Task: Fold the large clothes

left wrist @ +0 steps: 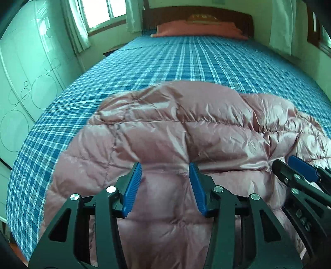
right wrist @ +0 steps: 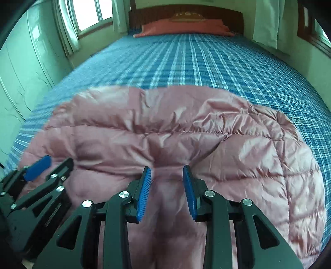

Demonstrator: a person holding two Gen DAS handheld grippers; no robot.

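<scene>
Lying across the near end of the bed [left wrist: 186, 68], the pink quilted jacket [left wrist: 165, 128] runs with its long axis from left to right in both views, its stitched seams following the same line and its rounded far edge facing the headboard [left wrist: 198, 18]. At the far left of the left wrist view stands a pale wardrobe [left wrist: 22, 78], with a curtained window [left wrist: 101, 12] in the upper left. The checked blue sheet fills the middle, and a red pillow [left wrist: 198, 31] lies at the top centre against the headboard. In the lower centre of that view the left gripper [left wrist: 165, 171] has its jaws part open with a raised fold of jacket bunched between the blue pads [left wrist: 132, 188]; the fabric seems pinched there, though how firmly is hard to tell. At the lower right edge the right gripper [left wrist: 298, 171] also rests in the jacket. In the right wrist view the left gripper [right wrist: 47, 165] shows at the lower left, lying on the jacket's near edge. The jacket [right wrist: 165, 134] spreads across the frame's middle, its right end curving down toward the lower right corner. At the lower centre the right gripper [right wrist: 167, 175] stands narrowly open, its pads pressing either side of a ridge of the fabric.
</scene>
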